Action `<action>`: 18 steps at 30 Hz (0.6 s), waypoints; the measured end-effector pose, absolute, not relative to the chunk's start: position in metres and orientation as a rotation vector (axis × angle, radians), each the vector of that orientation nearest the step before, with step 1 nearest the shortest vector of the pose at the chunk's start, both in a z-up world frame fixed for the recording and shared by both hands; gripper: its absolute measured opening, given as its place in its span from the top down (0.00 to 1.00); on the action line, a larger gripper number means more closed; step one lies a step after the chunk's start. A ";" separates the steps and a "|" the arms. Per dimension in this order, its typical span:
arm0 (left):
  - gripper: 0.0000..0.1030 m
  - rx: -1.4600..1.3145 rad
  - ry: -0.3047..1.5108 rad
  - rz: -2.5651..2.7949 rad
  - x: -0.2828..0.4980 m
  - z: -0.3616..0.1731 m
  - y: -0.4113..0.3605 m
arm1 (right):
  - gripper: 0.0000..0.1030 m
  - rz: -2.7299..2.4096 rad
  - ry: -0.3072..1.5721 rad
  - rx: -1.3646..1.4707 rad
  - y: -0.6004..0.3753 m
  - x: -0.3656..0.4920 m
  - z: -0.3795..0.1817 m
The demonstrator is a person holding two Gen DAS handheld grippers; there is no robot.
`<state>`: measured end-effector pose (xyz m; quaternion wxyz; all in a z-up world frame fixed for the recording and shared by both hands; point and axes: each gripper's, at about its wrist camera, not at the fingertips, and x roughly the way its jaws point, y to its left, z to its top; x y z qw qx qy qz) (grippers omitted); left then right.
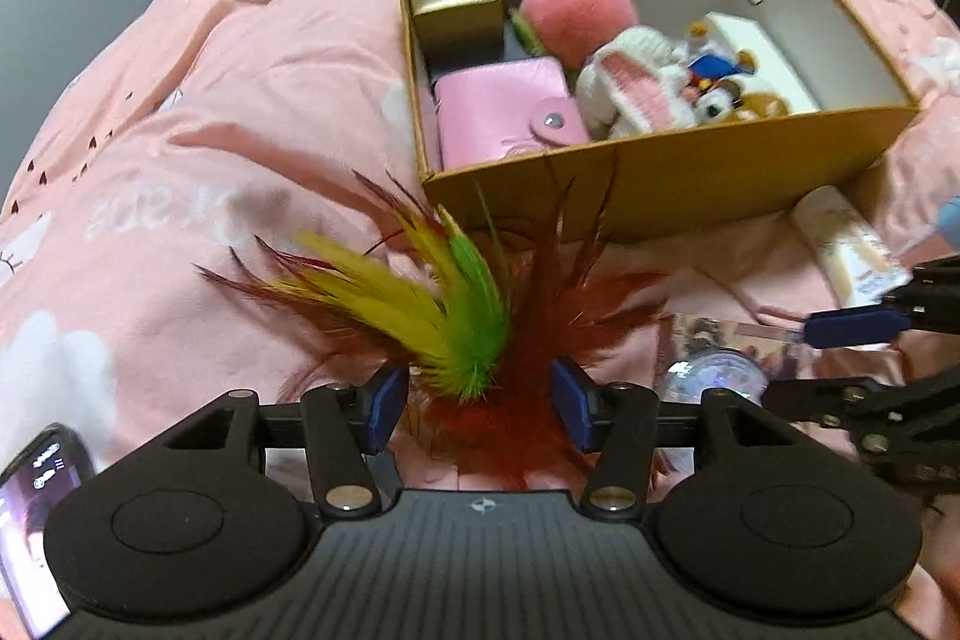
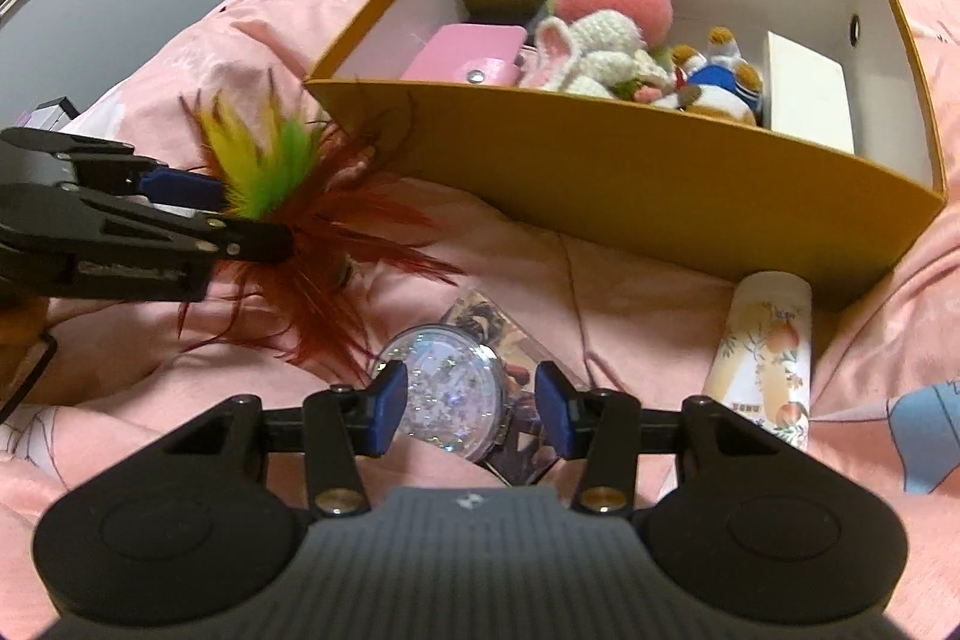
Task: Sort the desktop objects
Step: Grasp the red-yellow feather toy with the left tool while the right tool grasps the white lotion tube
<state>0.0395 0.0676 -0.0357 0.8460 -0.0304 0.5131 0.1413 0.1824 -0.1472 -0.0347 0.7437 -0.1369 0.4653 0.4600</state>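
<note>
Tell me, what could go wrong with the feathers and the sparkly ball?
1. The feather toy sits between the open fingers of the left gripper; its wispy tips could slip through a squeeze, or snag on the box wall close behind.
2. The glitter ball lies on a shiny card on soft, rumpled bedding. It looks round and smooth, so the right gripper might squirt it out or roll it away.

Left gripper: jaws parted, pitched steeply downward. Right gripper: jaws half spread, pitched downward; sits at three o'clock of the left.
</note>
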 end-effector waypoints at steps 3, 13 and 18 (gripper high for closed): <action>0.41 -0.079 1.083 0.297 0.045 -0.043 0.069 | 0.52 0.999 1.018 -0.293 -0.149 0.186 -0.035; 0.88 -0.191 1.045 0.276 0.043 -0.046 0.082 | 0.51 0.902 1.034 -0.252 -0.166 0.215 -0.033; 0.91 -0.273 0.967 0.202 0.035 -0.026 0.081 | 0.52 0.811 1.021 -0.263 -0.183 0.226 -0.022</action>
